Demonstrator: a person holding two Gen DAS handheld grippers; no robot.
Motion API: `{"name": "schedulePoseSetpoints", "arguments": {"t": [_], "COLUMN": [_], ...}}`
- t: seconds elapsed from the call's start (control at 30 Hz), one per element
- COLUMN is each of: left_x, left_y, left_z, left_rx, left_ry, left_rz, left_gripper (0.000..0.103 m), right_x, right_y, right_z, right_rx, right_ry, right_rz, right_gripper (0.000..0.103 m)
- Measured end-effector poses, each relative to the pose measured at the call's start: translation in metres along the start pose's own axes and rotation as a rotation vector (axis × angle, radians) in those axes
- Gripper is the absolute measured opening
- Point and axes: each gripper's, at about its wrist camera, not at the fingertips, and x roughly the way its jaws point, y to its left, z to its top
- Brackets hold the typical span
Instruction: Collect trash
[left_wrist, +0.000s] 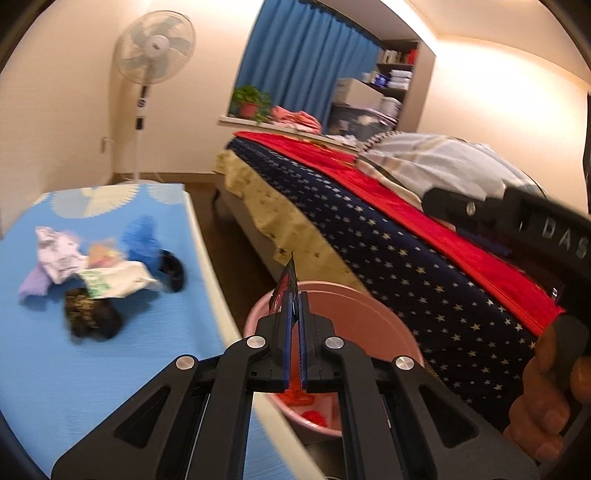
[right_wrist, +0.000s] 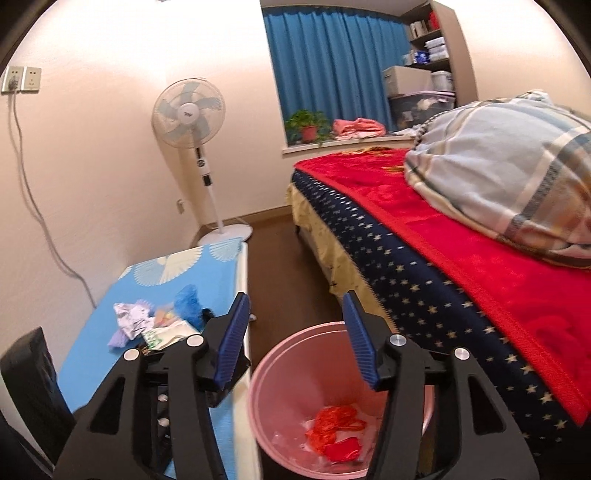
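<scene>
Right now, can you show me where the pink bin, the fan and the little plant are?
pink bin (right_wrist: 275, 373), right wrist view, inner wall.
fan (right_wrist: 188, 116), right wrist view, centre hub.
little plant (right_wrist: 308, 122), right wrist view, leaves.

We can't read the blurred trash pile left of the claw; the dark wrapper at its tips stays unidentifiable, and the pink bin below is half hidden.

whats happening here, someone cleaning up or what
A person holding a two-finger gripper in each hand is clearing litter off a blue-covered table into a round pink plastic bin beside the bed. The left gripper has its jaws shut on a dark red-and-black wrapper above the bin. The right gripper hangs over the bin with open, empty jaws. Red scraps lie inside; crumpled papers and wrappers remain on the table.
</scene>
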Motion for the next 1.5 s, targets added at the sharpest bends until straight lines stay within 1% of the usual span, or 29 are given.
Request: {"name": "schedulePoseSetpoints", "arguments": {"t": [0.13,0.23,0.47,0.67,0.83,0.93,1.13,1.23,1.33,1.5], "left_x": [0.016,0.024,0.016,0.002,-0.012,-0.022,-0.036,-0.042,-0.044,-0.045], "left_y": [-0.012,-0.011,0.007,0.032,0.056,0.073,0.106,0.123,0.136,0.149], "left_z": [-0.004,-0.009,-0.009,-0.009,-0.01,-0.01,-0.012,-0.014,-0.017,-0.02], "left_rx": [-0.007,-0.013,-0.04,-0.068,-0.093,-0.108,-0.149,-0.174,-0.19,-0.2], "left_ry": [0.027,0.049,0.038,0.026,0.011,-0.004,-0.024,-0.027,-0.026,-0.021], "left_rz": [-0.053,-0.046,0.013,0.088,0.159,0.222,0.346,0.402,0.44,0.474], "left_gripper": [0.004,0.025,0.025,0.025,0.025,0.025,0.025,0.025,0.025,0.025], "right_x": [-0.002,-0.002,0.002,0.008,0.016,0.025,0.047,0.059,0.072,0.091], "right_y": [-0.009,-0.014,-0.01,0.0,0.013,0.025,0.047,0.06,0.072,0.093], "right_z": [0.001,0.001,0.0,-0.005,-0.009,-0.015,-0.024,-0.03,-0.037,-0.048], "right_rx": [0.011,0.026,0.031,0.025,0.026,0.027,0.031,0.037,0.042,0.036], "right_ry": [-0.012,-0.018,-0.017,-0.009,-0.004,0.009,0.042,0.06,0.085,0.127], "right_rz": [-0.032,-0.047,-0.034,0.003,0.052,0.101,0.187,0.228,0.264,0.329], "right_gripper": [0.054,0.054,0.054,0.054,0.054,0.05,0.039,0.036,0.034,0.034]}}
